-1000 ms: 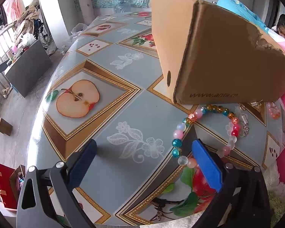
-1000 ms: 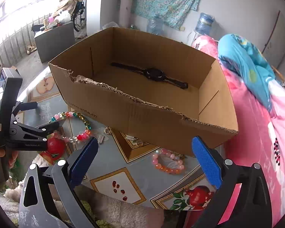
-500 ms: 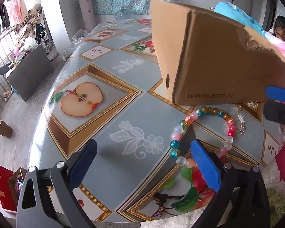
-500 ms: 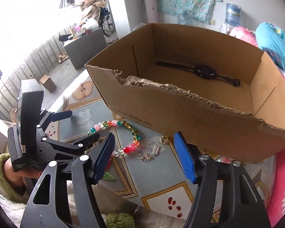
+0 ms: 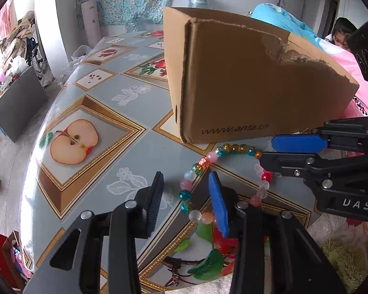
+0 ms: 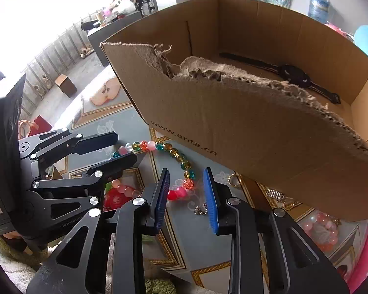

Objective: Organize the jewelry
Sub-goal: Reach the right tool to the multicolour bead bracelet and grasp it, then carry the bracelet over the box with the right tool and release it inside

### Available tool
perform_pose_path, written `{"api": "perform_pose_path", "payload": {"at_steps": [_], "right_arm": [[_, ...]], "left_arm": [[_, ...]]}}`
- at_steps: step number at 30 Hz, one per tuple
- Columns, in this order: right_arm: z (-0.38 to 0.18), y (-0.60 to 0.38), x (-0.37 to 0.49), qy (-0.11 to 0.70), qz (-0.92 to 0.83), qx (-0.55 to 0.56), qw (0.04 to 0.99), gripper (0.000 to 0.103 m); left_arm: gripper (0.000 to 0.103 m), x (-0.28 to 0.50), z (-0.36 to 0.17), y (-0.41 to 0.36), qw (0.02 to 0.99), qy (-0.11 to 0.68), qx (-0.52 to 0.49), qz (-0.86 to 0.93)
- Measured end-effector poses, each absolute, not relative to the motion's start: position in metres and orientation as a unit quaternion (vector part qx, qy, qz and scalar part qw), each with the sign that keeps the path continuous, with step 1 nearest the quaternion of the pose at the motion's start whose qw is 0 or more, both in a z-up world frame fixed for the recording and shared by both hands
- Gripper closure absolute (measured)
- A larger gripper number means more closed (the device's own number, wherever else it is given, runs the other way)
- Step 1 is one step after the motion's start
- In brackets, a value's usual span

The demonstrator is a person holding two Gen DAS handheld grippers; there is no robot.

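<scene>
A string of coloured beads [image 5: 233, 148] lies in a loop on the table in front of the cardboard box [image 5: 245, 85]. My left gripper [image 5: 186, 196] is low over the loop's left side. Its jaws are closing with a few beads between them, and the pads are clear of the beads. My right gripper [image 6: 186, 188] straddles the loop's right side [image 6: 184, 188] and is closing too, with red and orange beads in the gap, untouched. Each gripper shows in the other's view: the right gripper [image 5: 269, 150], the left gripper [image 6: 125, 148]. A black watch [image 6: 294, 73] lies inside the box [image 6: 233, 122].
A pink bracelet [image 6: 321, 230], a gold ring [image 6: 234, 180], a small spring charm [image 6: 273, 193] and a silver chain piece [image 6: 201, 210] lie by the box's front wall. The fruit-patterned tablecloth [image 5: 98, 103] stretches off to the left. A person sits at the far right.
Both grippers' jaws have narrowed from wide apart. The right gripper came down and leftward over the bead loop and now shows in the left wrist view. The beads have not moved.
</scene>
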State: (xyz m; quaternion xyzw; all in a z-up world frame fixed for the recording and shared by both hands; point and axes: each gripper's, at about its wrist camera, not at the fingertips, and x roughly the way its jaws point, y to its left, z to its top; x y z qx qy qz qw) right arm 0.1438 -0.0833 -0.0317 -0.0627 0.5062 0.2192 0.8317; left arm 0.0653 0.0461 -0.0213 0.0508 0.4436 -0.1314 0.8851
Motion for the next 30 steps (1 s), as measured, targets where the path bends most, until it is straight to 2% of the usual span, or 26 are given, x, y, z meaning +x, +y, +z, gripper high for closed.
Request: {"api": "perform_pose_path", "payload": {"at_steps": [7,8,10,19,30], "right_arm": [[-0.038,-0.07,0.146,0.504,0.212,-0.098,0.831,0.09],[-0.037,-0.068,0.145,0.502,0.211,-0.104,0.832,0.094],[-0.037,-0.067,0.144,0.502,0.215,-0.103,0.831,0.095],[-0.026,-0.07,0.137,0.495,0.227,-0.088,0.834,0.096],[0.009,-0.096,0.106,0.451,0.24,-0.08,0.856,0.096]], "left_arm": [[0.082,0.068,-0.022,0.045,0.888,0.439,0.07,-0.12],[0.085,0.069,-0.022,0.045,0.888,0.438,0.072,-0.119],[0.092,0.07,-0.022,0.047,0.889,0.438,0.068,-0.117],[0.094,0.065,-0.016,0.049,0.894,0.429,0.056,-0.118],[0.094,0.042,0.026,0.045,0.915,0.383,0.056,-0.115]]}}
